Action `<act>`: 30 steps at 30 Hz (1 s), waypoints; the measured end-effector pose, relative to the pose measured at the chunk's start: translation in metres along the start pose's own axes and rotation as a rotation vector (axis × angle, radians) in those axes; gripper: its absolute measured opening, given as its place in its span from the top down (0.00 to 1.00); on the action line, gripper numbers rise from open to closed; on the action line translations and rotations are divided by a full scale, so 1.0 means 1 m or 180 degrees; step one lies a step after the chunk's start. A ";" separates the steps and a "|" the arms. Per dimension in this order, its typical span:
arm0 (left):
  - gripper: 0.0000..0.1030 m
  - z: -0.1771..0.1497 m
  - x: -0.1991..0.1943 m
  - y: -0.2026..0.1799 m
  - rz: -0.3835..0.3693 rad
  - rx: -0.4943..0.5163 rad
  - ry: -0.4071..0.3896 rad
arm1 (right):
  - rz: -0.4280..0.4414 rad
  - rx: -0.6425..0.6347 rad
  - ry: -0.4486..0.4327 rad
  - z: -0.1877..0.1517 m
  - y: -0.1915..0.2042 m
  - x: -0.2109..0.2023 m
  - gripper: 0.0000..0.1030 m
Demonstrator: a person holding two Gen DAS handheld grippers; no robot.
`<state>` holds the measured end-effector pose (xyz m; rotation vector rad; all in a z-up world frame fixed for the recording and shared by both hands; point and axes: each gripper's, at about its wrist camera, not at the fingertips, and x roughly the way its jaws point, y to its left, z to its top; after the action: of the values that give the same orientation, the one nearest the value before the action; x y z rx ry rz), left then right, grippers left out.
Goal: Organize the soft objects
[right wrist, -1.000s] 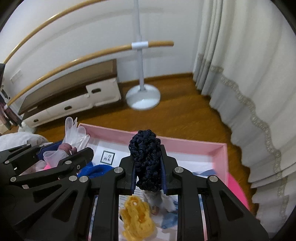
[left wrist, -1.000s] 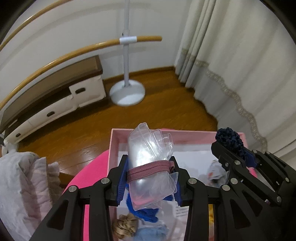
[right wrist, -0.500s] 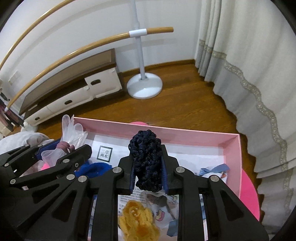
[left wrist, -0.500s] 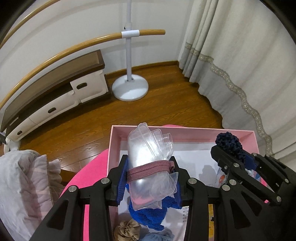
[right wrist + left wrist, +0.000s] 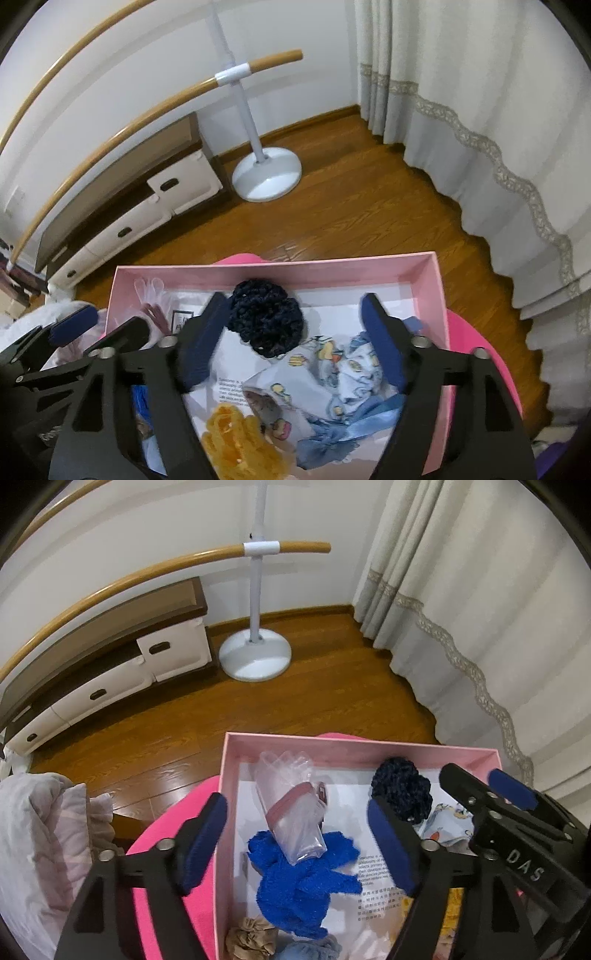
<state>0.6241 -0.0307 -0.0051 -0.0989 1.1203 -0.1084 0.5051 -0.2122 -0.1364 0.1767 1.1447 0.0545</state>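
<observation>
A pink box point(image 5: 236, 760) point(image 5: 437, 280) sits on a bright pink seat. My left gripper point(image 5: 299, 840) is open above it; a clear plastic glove bundle with a pink band point(image 5: 295, 808) lies below on a blue fuzzy cloth point(image 5: 303, 878). My right gripper point(image 5: 295, 345) is open; a dark navy knitted scrunchie point(image 5: 264, 319) point(image 5: 400, 788) lies in the box by its left finger. A cartoon-print cloth point(image 5: 347, 369), a blue ribbon point(image 5: 351, 421) and a yellow scrunchie point(image 5: 236, 439) lie in the box too.
A beige scrunchie point(image 5: 251, 939) and a pale blue one point(image 5: 306, 950) lie at the box's near end. A white stand base point(image 5: 255, 655), a low drawer cabinet point(image 5: 110, 679) and curtains point(image 5: 480, 609) stand on the wooden floor. A pale blanket point(image 5: 37, 849) lies left.
Both grippers have opened. The glove bundle dropped from the left gripper and the navy scrunchie from the right gripper into the box.
</observation>
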 end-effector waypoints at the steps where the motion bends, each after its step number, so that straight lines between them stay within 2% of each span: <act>1: 0.12 -0.002 -0.002 0.004 -0.0024 -0.0026 0.0000 | -0.0018 0.0009 -0.0036 0.001 -0.002 -0.002 0.17; 2: 0.04 -0.002 -0.004 0.007 -0.0057 -0.0055 -0.0007 | -0.0023 0.0014 -0.0065 0.001 -0.003 -0.004 0.15; 4: 0.01 -0.004 -0.011 0.014 -0.0110 -0.0090 -0.0060 | 0.0028 0.0036 -0.0085 0.001 -0.005 -0.008 0.14; 6: 0.00 -0.007 -0.016 0.019 -0.0112 -0.0064 -0.0082 | 0.0064 0.0030 -0.0102 0.001 -0.005 -0.012 0.14; 9: 0.00 -0.012 -0.024 0.023 -0.0071 -0.0041 -0.0115 | -0.0038 -0.0061 -0.0159 0.001 0.000 -0.016 0.12; 18: 0.00 -0.022 -0.040 0.014 0.0014 -0.0024 -0.0163 | -0.0068 -0.0082 -0.0219 -0.002 0.007 -0.024 0.12; 26: 0.00 -0.020 -0.049 0.008 0.0107 -0.0132 -0.0164 | -0.0096 -0.0035 -0.0259 -0.002 -0.001 -0.031 0.12; 30: 0.00 -0.022 -0.062 0.007 0.0042 -0.0122 -0.0215 | -0.0113 -0.0055 -0.0326 -0.004 -0.001 -0.041 0.12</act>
<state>0.5777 -0.0161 0.0397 -0.1287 1.0556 -0.0714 0.4846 -0.2183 -0.1010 0.1421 1.0447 0.0235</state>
